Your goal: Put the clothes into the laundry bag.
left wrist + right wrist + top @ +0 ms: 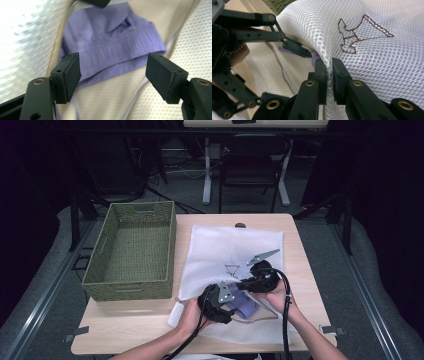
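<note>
right hand-held gripper point(330, 75) clamped on the mesh bag point(372, 62), left hand-held gripper point(113, 75) apart over the purple cloth point(112, 40), so hold that flap high while pushing the cloth deeper

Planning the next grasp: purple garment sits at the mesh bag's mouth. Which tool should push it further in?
Left, probably. The left tool is open right over the purple garment, nothing between its pads. The right tool is shut on the mesh laundry bag layer, lifting the mouth open; releasing would likely drop it.
</note>
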